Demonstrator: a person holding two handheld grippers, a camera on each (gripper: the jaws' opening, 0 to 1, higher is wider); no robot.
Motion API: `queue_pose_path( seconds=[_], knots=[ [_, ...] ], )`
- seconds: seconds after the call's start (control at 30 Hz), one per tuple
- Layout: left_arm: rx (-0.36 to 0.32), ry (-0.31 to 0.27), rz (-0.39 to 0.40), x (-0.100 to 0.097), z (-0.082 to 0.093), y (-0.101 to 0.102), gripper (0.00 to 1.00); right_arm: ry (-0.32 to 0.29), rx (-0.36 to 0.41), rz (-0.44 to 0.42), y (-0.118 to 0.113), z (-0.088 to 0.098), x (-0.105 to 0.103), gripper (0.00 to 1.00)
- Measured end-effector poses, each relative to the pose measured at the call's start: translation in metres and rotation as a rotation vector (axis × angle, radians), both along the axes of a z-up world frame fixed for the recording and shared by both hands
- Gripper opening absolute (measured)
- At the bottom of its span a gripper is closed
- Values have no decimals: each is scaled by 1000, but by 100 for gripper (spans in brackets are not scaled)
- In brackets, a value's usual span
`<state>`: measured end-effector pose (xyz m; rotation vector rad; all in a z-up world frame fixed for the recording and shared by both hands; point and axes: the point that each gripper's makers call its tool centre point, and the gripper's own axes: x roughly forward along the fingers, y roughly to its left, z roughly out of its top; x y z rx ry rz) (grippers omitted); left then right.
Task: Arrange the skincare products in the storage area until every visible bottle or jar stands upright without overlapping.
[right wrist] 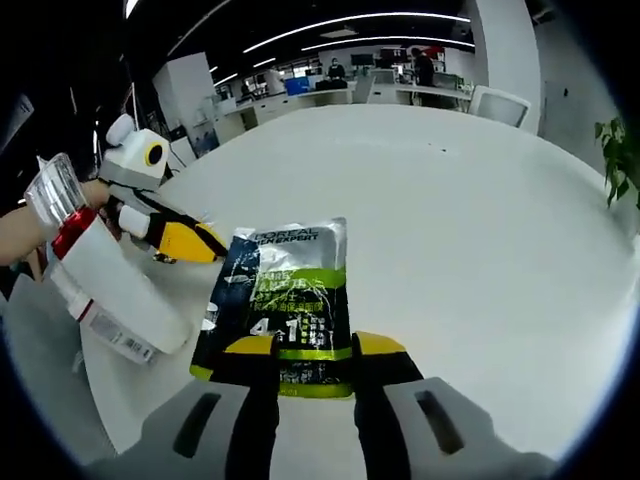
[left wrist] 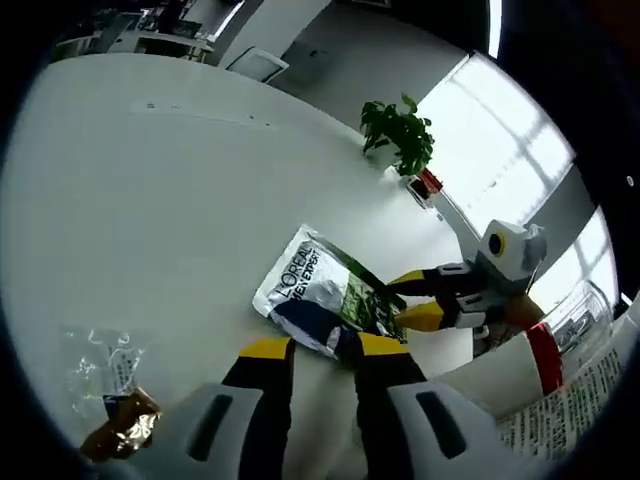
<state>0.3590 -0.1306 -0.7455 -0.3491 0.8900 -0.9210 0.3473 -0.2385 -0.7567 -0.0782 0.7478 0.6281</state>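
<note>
A silver, blue and green L'Oreal Men Expert pouch (left wrist: 318, 290) (right wrist: 285, 290) lies flat on the white table (left wrist: 150, 200). In the left gripper view my left gripper (left wrist: 325, 347) is open just short of the pouch's near corner. My right gripper (left wrist: 412, 298) reaches in from the right, its yellow fingertips spread at the pouch's far edge. In the right gripper view that gripper (right wrist: 315, 345) is open, with the pouch's near edge between its jaws. A white bottle (right wrist: 115, 275) (left wrist: 525, 350) with a red band and clear cap lies tilted beside the left gripper (right wrist: 190, 240).
A clear plastic bag (left wrist: 110, 375) with a brown item lies near the left gripper. A potted plant (left wrist: 400, 130) stands at the table's far side. A person's hand (right wrist: 18, 235) shows behind the bottle. Desks and chairs (right wrist: 495, 100) stand beyond the table.
</note>
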Motion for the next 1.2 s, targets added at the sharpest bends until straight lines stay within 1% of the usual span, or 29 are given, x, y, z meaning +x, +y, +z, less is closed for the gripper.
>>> queue_pose_path(
  seconds=[0.07,0.13,0.2,0.23,0.27,0.33,0.37,0.4,0.43,0.47,0.5,0.53,0.57,0.67,0.73,0.8,0.83,0.87,0.9,0.93,0.97,1.03,1.07,1.1,1.17,1.2],
  knots=[
    [-21,14,9,0,1,-2,18,2,7,3,1,0,0,22],
    [-36,27,10,-2,2,-5,17,1,13,2,1,0,2,21],
    [-72,40,6,-6,6,-10,16,4,22,-5,1,1,3,18],
    [-94,54,-1,-11,9,-13,16,8,33,-16,1,0,3,16],
    [-92,50,-1,-13,8,-13,15,14,49,-33,1,-1,4,15],
    [-84,46,7,-10,5,-14,15,38,131,-79,1,0,8,15],
    [-75,56,6,-14,2,-15,15,59,180,-113,0,-1,10,14],
    [-78,62,2,-17,1,-16,13,61,197,-126,-1,-1,11,11],
    [-85,69,-4,-5,-2,-13,12,64,217,-143,-4,-2,12,10],
    [-86,68,-3,-2,-2,-12,11,76,247,-161,-5,-3,12,8],
    [-89,72,-1,-2,-3,-13,10,102,294,-175,-5,-3,11,8],
    [-91,74,-1,-2,-3,-13,10,111,329,-182,-1,-1,7,8],
    [-99,81,4,0,-3,-14,10,121,346,-194,-1,-1,6,7],
    [-110,88,3,6,-5,-16,10,123,360,-202,-4,-4,6,4],
    [-112,88,7,18,-9,-13,9,124,366,-213,-4,-4,7,2],
    [-108,83,20,28,-12,-8,2,123,367,-219,-5,-4,9,1],
    [-109,79,32,36,-13,-4,0,121,364,-217,-5,-4,9,1],
    [-128,57,53,49,-11,-1,0,109,364,-215,-5,-2,11,1],
    [-150,71,58,53,-7,0,0,103,366,-214,-4,0,11,1],
    [-150,61,54,55,-5,1,0,89,368,-218,-4,4,15,1],
    [-157,35,57,43,5,-4,0,71,371,-217,-4,7,17,1],
    [-185,11,78,41,16,-4,0,56,384,-220,-1,13,20,1],
    [-199,5,86,42,21,-4,0,38,393,-222,2,19,22,1],
    [-213,-9,95,34,38,-6,0,31,398,-222,2,22,23,1],
    [-232,-36,113,36,50,-7,0,1,415,-221,8,34,25,1],
    [-245,-71,121,38,59,-7,0,-22,418,-218,8,37,28,1]
  ],
)
